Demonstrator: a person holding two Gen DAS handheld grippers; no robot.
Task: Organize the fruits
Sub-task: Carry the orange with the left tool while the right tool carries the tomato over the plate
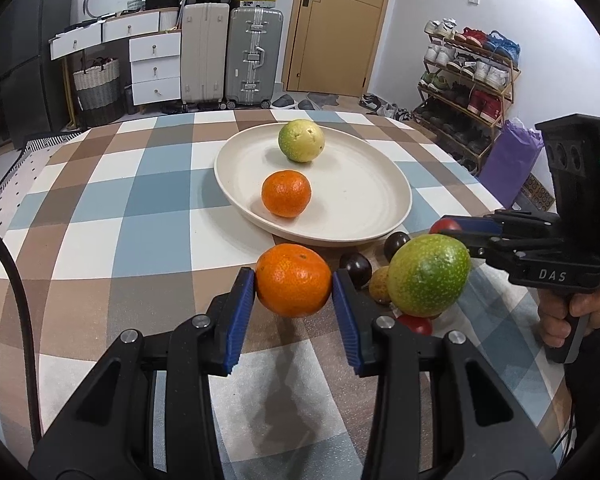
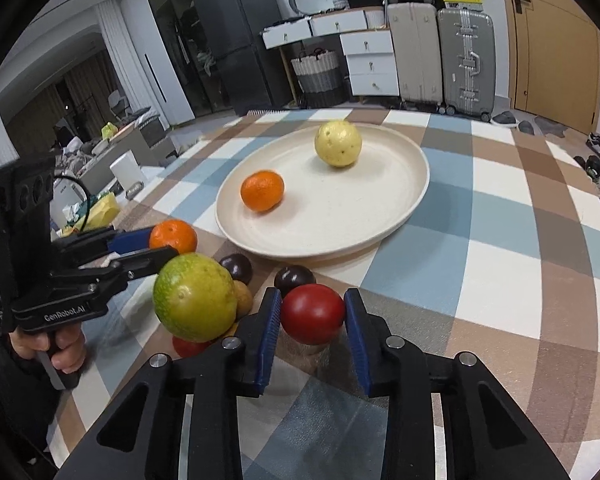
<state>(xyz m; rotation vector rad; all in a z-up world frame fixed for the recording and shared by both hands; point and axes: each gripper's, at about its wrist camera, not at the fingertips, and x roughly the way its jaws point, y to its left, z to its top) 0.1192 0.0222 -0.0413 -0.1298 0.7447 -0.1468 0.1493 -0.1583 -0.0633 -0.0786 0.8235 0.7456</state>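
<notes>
Checked tablecloth [image 1: 112, 184] in blue, brown and white squares covers the table. Left gripper [image 1: 293, 280], black with blue ribbed pads, is clamped on a round orange mandarin [image 1: 293, 280], one pad pressed to each side; the fruit sits clear of the cloth, its shadow lying below on the fabric. In the right wrist view the same mandarin [image 2: 174, 236] shows between the left gripper's fingers, beside the near edge of the plate. Right gripper [image 2: 312, 314], same build, has its blue pads against both sides of a smooth red tomato [image 2: 312, 314], jaws narrow on it; whether the tomato is lifted or resting on the cloth cannot be told. Wide cream-coloured round plate [image 1: 364, 216] sits near the table's middle, holding a second orange mandarin [image 1: 286, 193] toward its near side and a pale yellow-green guava [image 1: 301, 140] toward its far side, the two apart. Loose fruit clusters just in front of the plate: a large mottled green-yellow mango-like fruit [image 1: 429, 276], two dark purple round fruits [image 1: 355, 270] [image 1: 396, 244], a small tan-brown fruit [image 1: 380, 290] touching the green one, and another red tomato [image 1: 418, 324] partly hidden beneath it. A person's hand [image 1: 572, 312] grips the right gripper's handle.
</notes>
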